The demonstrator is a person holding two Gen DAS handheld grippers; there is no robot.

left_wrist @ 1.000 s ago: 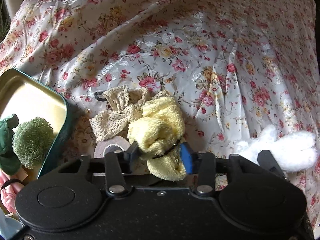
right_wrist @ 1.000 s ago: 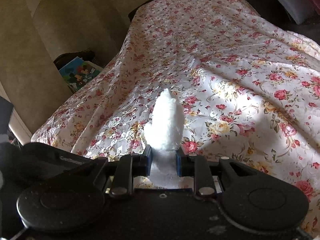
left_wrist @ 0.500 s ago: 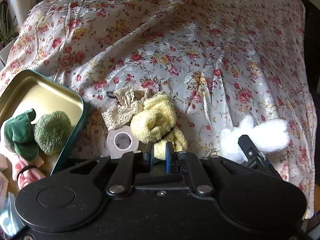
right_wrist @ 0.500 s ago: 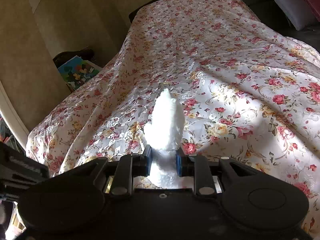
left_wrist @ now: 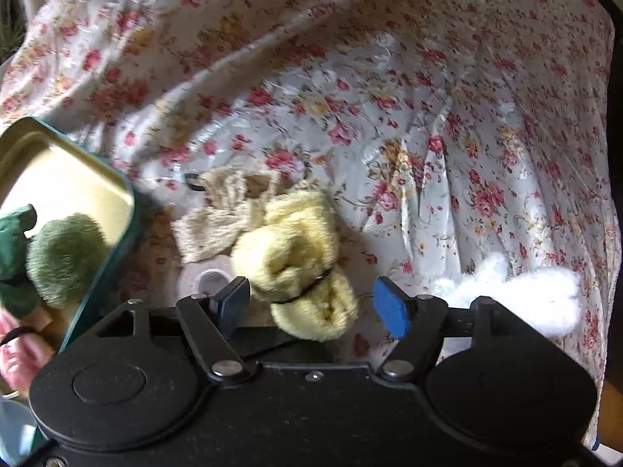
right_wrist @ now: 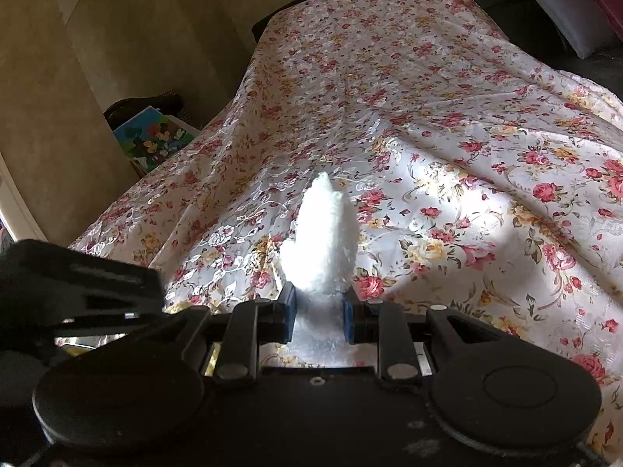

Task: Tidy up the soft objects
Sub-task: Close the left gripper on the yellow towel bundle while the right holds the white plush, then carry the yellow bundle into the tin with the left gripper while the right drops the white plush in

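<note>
Both grippers, left gripper (left_wrist: 311, 305) and right gripper (right_wrist: 319, 317), are matte black with silver screws and blue-padded jaws.

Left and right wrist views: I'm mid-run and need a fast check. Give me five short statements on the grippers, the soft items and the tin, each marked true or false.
1. The left gripper is open, its fingers either side of the yellow fluffy bundle. True.
2. The right gripper is empty. False: it is shut on the white fluffy item.
3. The green pom-pom lies in the teal tin. True.
4. The beige knitted piece is already in the tin. False: it lies on the floral cloth, beside the yellow bundle.
5. The yellow bundle has a dark band around it. True.
</note>
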